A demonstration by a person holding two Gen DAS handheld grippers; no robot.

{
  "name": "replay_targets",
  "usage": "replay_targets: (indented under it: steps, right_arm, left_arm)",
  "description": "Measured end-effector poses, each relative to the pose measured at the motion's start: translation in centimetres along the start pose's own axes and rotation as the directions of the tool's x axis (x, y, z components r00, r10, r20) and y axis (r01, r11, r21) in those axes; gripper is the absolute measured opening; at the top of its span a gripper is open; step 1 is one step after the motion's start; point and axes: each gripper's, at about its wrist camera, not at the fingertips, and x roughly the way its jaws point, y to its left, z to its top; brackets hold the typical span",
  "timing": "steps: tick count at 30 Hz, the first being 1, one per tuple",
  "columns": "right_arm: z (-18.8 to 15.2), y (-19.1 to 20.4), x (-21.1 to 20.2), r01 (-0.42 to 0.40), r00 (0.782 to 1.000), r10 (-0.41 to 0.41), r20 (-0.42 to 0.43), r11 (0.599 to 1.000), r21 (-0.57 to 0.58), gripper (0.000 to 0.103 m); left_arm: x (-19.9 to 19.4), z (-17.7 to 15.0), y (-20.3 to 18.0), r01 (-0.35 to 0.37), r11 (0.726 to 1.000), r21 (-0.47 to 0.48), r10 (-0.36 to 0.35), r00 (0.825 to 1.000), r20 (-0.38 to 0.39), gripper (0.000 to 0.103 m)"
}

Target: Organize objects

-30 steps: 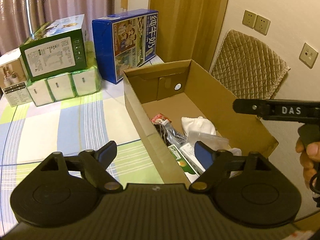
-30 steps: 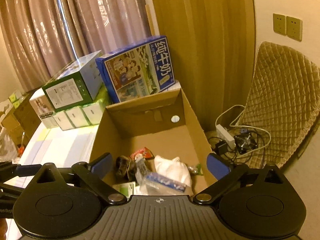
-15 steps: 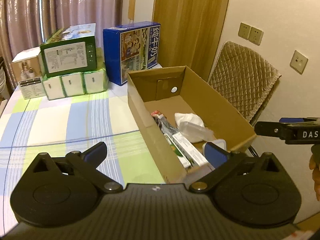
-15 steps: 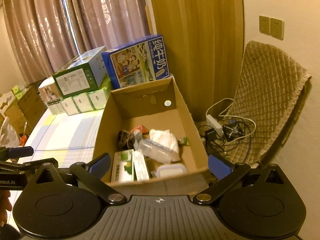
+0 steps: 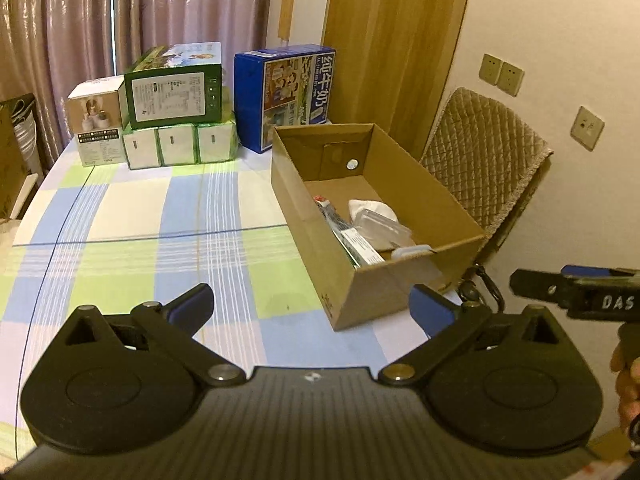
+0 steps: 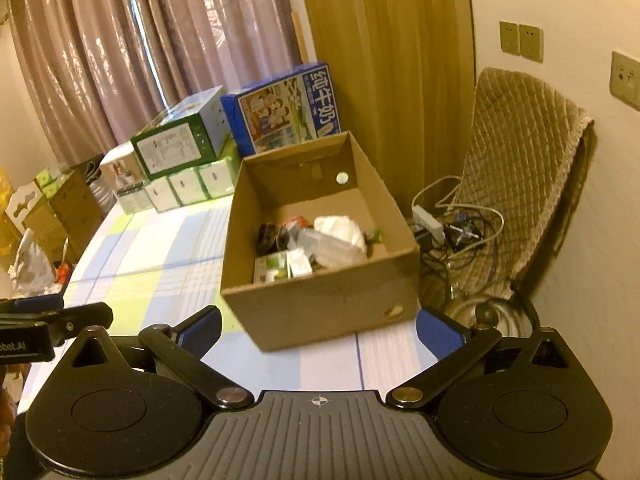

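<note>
Both hand-held grippers, left point(image 5: 310, 310) and right point(image 6: 318, 326), have drawn back from the cardboard box point(image 6: 332, 304), jaws wide and empty. The light, loosely filled box on the counter point(image 5: 132, 216) looks best gripped by its stiff side walls.

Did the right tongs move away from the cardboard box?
Yes. The right tongs have backed away from the cardboard box: earlier they hung over its open top, now its whole near wall shows ahead of them.

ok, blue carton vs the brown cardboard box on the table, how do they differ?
The blue carton is closed, printed with pictures and text, and stands upright at the table's far edge. The cardboard box is plain brown, open-topped, lower and longer, with loose items inside, and sits nearer the tongs. Both rest on the checked tablecloth, untouched.
</note>
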Motion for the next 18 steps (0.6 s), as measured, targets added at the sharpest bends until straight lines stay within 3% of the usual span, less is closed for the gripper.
replay_targets:
  steps: [18]
  right_arm:
    - [-3.7,2.4,-3.0,-0.003,1.000,0.002,-0.016,0.998,-0.057,0.101]
  left_arm:
    - [-4.0,-4.4,0.7,-0.071,0.997,-0.037,0.070,0.997,-0.007,0.102]
